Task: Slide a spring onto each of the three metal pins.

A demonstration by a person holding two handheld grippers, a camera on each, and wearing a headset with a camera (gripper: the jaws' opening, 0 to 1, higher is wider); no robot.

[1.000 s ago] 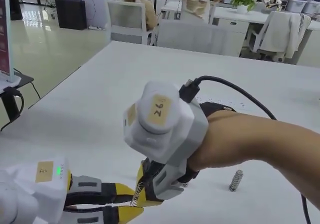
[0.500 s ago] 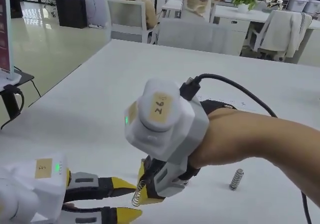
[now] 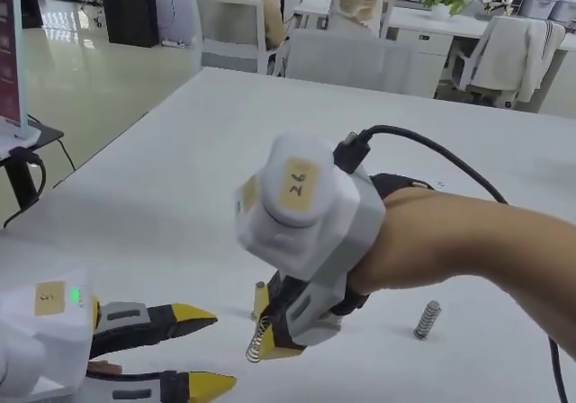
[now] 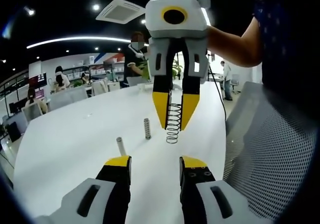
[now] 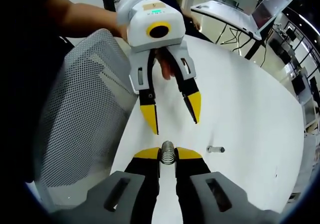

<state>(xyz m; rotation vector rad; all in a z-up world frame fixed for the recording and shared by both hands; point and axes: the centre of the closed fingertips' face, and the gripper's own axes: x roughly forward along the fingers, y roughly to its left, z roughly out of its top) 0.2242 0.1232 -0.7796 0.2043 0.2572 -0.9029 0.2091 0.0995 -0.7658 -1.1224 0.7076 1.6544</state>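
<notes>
Right gripper (image 3: pixel 270 331) pinches a spring (image 3: pixel 258 340) by its upper coils, so the lower end hangs free to slip over the bare pin (image 3: pixel 260 291) just beside it on the table (image 3: pixel 180 169). Left gripper (image 3: pixel 220 349) hovers spread open nearby, leaving the approach clear.

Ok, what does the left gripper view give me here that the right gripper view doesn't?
Left gripper view: a second spring upright on the table beyond the pin, and the held spring side-on, full length. Right gripper view: that held spring end-on, down its coil. Both: the right gripper shut on the held spring, the left gripper open, one bare pin.
</notes>
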